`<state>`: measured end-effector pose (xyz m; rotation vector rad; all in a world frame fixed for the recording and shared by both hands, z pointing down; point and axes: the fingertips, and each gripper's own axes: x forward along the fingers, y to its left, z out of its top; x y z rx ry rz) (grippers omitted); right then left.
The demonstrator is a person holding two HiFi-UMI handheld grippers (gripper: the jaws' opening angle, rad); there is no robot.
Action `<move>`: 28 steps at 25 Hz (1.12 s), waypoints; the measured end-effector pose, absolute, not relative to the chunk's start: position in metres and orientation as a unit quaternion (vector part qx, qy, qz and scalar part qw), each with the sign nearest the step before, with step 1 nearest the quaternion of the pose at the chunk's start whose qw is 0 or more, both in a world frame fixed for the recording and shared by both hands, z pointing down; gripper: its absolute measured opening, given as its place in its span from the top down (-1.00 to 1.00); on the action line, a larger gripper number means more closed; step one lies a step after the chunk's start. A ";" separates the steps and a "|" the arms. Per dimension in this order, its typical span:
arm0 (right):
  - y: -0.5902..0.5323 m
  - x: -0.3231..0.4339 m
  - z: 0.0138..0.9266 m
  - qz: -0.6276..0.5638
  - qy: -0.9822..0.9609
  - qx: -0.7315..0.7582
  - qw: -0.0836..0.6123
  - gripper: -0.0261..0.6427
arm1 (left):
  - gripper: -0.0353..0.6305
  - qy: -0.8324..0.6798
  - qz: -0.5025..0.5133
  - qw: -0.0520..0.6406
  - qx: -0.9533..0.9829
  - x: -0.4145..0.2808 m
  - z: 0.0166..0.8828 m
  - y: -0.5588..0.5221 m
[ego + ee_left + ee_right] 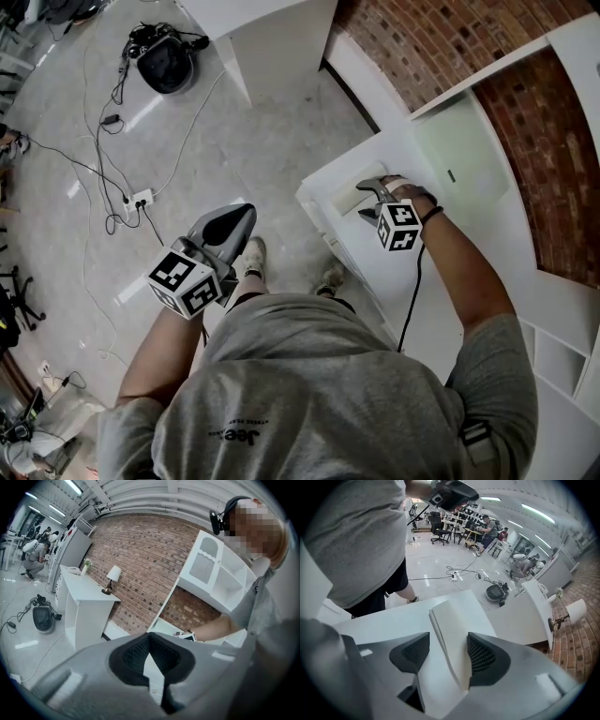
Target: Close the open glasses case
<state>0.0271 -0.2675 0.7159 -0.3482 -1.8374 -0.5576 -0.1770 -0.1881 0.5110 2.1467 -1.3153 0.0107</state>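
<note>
My right tool [448, 640] points steeply down at the desk [384, 620], its jaws about half apart and holding nothing. The case [451, 620], a pale flat box, lies on the desk between them, running out toward the desk's edge on the floor side. One pad [482, 656] stands right against the case's long side; I cannot tell whether it presses. The other pad [412, 651] is clear of the case, with bare desk showing between them. From this angle I cannot tell how far the lid stands open.

My left tool [246, 214] is held out over the floor [234, 122], well apart from the desk and pointing nearly level. Its jaws are together at the tips with nothing in them.
</note>
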 end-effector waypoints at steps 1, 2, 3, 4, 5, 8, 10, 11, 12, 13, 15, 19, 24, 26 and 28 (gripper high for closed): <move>-0.268 0.027 0.716 -0.235 -0.780 -0.147 0.561 0.14 | 0.90 -0.498 0.004 0.307 0.811 -0.177 0.510 -0.189; -0.268 0.027 0.716 -0.232 -0.781 -0.145 0.561 0.14 | 0.90 -0.498 0.005 0.307 0.811 -0.177 0.510 -0.189; -0.268 0.026 0.716 -0.230 -0.782 -0.144 0.561 0.14 | 0.90 -0.497 0.006 0.306 0.812 -0.176 0.510 -0.189; -0.268 0.026 0.715 -0.226 -0.784 -0.142 0.561 0.14 | 0.90 -0.496 0.007 0.304 0.813 -0.176 0.509 -0.189; -0.267 0.025 0.715 -0.221 -0.786 -0.141 0.561 0.13 | 0.90 -0.495 0.008 0.303 0.815 -0.175 0.509 -0.189; -0.267 0.023 0.713 -0.195 -0.797 -0.131 0.556 0.09 | 0.90 -0.492 0.010 0.299 0.818 -0.173 0.507 -0.190; -0.267 0.021 0.709 -0.178 -0.808 -0.119 0.549 0.00 | 0.90 -0.491 0.010 0.296 0.819 -0.170 0.504 -0.192; -0.266 0.020 0.706 -0.171 -0.814 -0.113 0.544 0.00 | 0.90 -0.490 0.011 0.294 0.821 -0.169 0.503 -0.193; -0.266 0.019 0.701 -0.164 -0.820 -0.108 0.538 0.00 | 0.90 -0.488 0.011 0.292 0.822 -0.168 0.501 -0.193; -0.265 0.017 0.696 -0.158 -0.826 -0.102 0.531 0.00 | 0.90 -0.487 0.012 0.290 0.824 -0.166 0.499 -0.194; -0.266 0.015 0.685 -0.150 -0.838 -0.088 0.517 0.02 | 0.90 -0.484 0.013 0.287 0.826 -0.163 0.496 -0.196; -0.267 0.016 0.657 -0.120 -0.866 -0.051 0.483 0.07 | 0.90 -0.477 0.014 0.277 0.834 -0.152 0.489 -0.202; -0.268 0.017 0.604 -0.061 -0.910 0.017 0.409 0.20 | 0.90 -0.464 0.014 0.263 0.846 -0.139 0.478 -0.209; -0.269 0.022 0.584 -0.032 -0.925 0.046 0.376 0.24 | 0.90 -0.458 0.014 0.258 0.850 -0.132 0.472 -0.215; -0.270 0.027 0.562 -0.007 -0.936 0.073 0.344 0.28 | 0.90 -0.451 0.014 0.250 0.857 -0.126 0.466 -0.222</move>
